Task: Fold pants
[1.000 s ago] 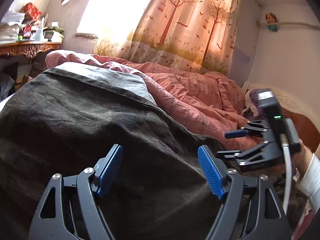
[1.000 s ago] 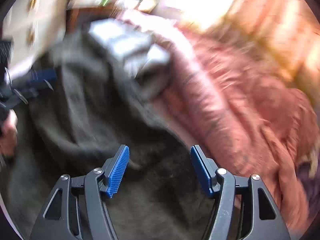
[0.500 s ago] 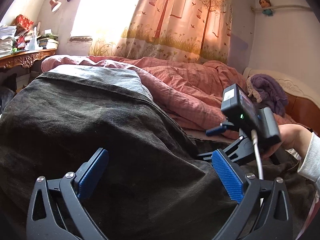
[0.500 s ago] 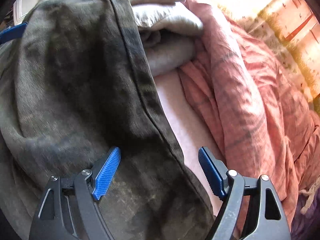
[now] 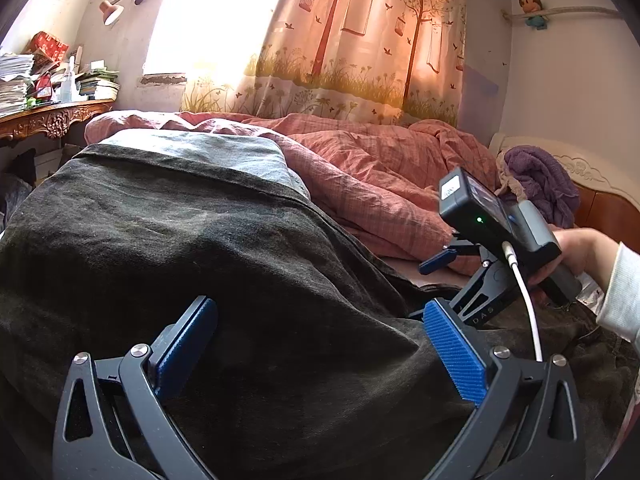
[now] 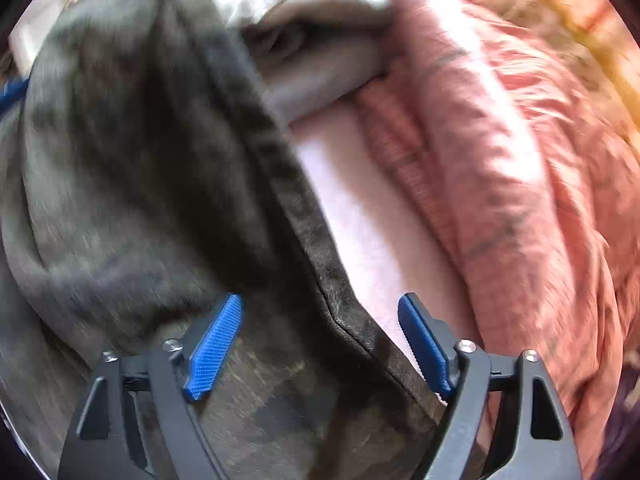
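Pants [image 5: 208, 264] are lying spread over the bed, dark cloth reaching the pink quilt [image 5: 372, 168]. Left gripper [image 5: 316, 344] is standing wide apart, gripping nothing (it was narrower a second ago); right gripper [image 6: 320, 344] is opening above the hem, suggesting a fold was just released.

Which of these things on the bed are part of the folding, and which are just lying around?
Part of the job:
dark pants
left hand-held gripper, open
right hand-held gripper, jaws opening

Just lying about:
pink quilt
purple towel
grey folded cloth
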The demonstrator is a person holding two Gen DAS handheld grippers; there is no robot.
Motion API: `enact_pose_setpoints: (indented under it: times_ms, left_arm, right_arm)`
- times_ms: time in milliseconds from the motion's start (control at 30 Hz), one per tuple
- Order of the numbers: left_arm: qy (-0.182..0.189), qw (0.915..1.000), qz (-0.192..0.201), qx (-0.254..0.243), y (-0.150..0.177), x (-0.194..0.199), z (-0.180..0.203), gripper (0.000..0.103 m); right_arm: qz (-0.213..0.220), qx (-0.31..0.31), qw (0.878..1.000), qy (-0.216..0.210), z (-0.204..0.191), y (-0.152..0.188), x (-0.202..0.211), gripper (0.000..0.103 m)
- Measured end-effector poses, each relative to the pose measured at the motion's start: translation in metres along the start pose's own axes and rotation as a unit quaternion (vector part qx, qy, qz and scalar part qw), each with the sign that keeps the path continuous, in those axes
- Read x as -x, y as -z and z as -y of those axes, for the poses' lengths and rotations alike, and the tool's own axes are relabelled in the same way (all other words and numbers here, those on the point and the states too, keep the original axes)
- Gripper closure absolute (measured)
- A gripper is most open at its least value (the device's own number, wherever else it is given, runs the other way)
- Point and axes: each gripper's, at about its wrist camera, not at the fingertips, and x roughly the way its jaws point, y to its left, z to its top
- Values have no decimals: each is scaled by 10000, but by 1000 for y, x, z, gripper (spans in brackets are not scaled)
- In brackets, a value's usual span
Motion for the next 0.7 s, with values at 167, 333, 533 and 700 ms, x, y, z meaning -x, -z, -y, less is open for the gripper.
enact_pose_setpoints:
  times_ms: [167, 333, 533, 700]
  left_arm:
    - [-105, 9998, -52, -170, 3, -4, 3, 1]
    - [-97, 9998, -69, -143, 3, -3, 2, 1]
    - [-123, 9998, -14, -122, 2, -1, 2, 1]
    - [111, 9999, 104, -24, -1, 6, 2, 1]
  right_arm:
    - [-280, -134, 9968, -741, 18, -6, -19, 21]
    - [201, -591, 9935, -955, 18, 4, -12, 66]
    - [1513, -1547, 9724, 878, -15, 40, 49, 99]
    - [2152, -1895, 9516, 1106, -59, 77, 103, 100]
